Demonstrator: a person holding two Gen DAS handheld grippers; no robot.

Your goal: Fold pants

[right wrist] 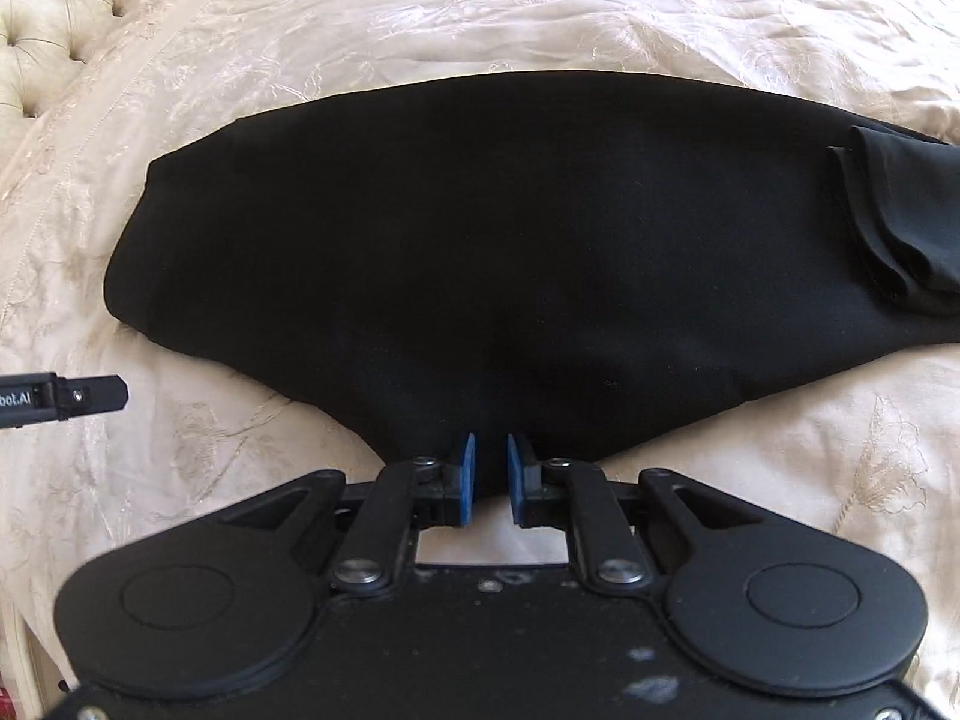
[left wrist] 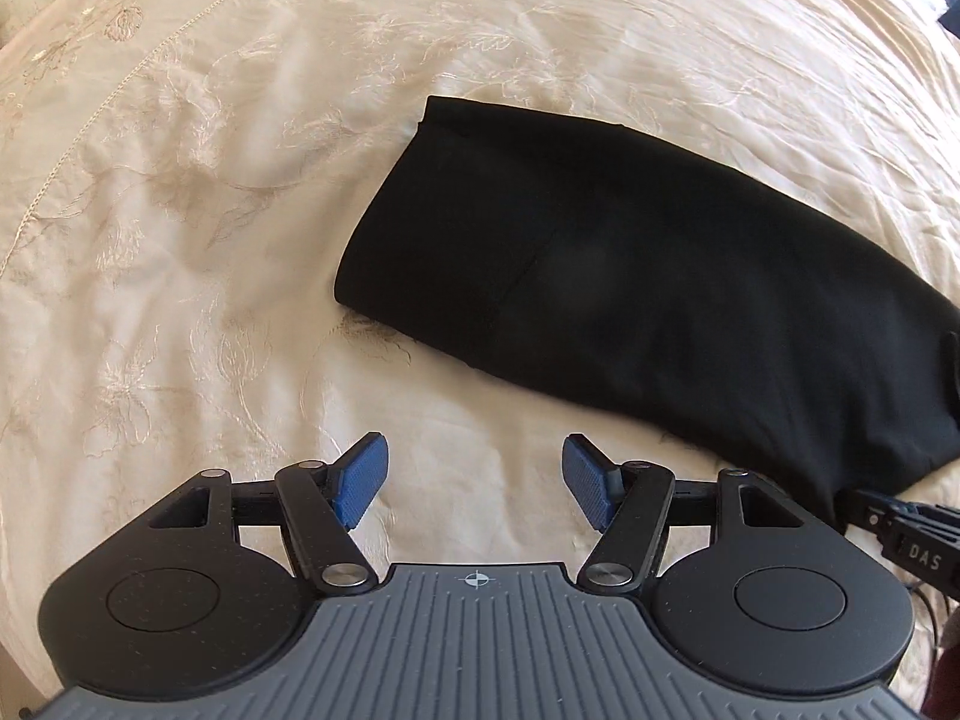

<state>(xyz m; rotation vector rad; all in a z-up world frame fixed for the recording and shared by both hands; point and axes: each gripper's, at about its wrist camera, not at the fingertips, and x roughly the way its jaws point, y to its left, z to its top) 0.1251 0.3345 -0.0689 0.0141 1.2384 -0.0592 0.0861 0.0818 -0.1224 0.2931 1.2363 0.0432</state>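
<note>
Cream embroidered bedspread (left wrist: 210, 192) carries the folded black fabric pants (right wrist: 480, 252), lying flat mid-bed. Left tool (left wrist: 474, 477) is spread wide over bare bedspread, gripping nothing. Right tool (right wrist: 491, 480) is nearly closed at the pants' near edge; grip unclear.

Bright soft daylight, strong fisheye bending, blurred edges.

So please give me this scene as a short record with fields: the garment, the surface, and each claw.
garment: black pants, folded into a flat band
surface: cream embroidered bedspread
left claw: open, empty, over the bedspread beside the pants
right claw: narrow gap, near edge of the pants between its pads; a grip cannot be told
headboard: tufted, far left
</note>
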